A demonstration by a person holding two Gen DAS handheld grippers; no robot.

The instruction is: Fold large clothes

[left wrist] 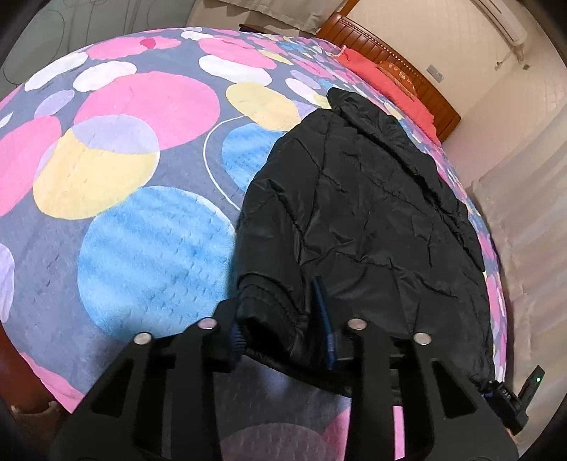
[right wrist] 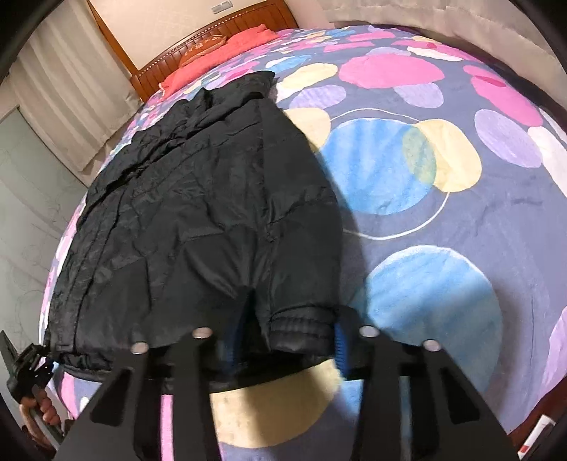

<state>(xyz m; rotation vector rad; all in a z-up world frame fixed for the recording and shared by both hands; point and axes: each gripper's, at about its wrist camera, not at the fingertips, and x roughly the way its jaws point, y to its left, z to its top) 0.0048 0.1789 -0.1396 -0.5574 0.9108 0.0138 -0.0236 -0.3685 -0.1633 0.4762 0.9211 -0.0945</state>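
the black jacket (left wrist: 358, 209) lies spread flat on the bed's spotted blanket (left wrist: 141, 227), collar toward the wooden headboard (left wrist: 400, 64). the left gripper (left wrist: 283, 340) has its fingers apart around a sleeve cuff at the hem. the right gripper (right wrist: 283, 347) is likewise spread around a cuff, grip unclear.

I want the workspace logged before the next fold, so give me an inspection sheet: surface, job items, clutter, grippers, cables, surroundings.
Surface: bed under a circle-patterned blanket.
Job's things: black padded jacket lying flat along one side of the bed, collar toward the headboard, one sleeve cuff at the near hem.
Clutter: red bedding and an orange cushion at the head of the bed.
Grippers: left gripper open, the cuff between its fingers; right gripper open, a cuff between its fingers.
Cables: nothing seen.
Surroundings: wooden headboard, pale curtains, wall air conditioner.
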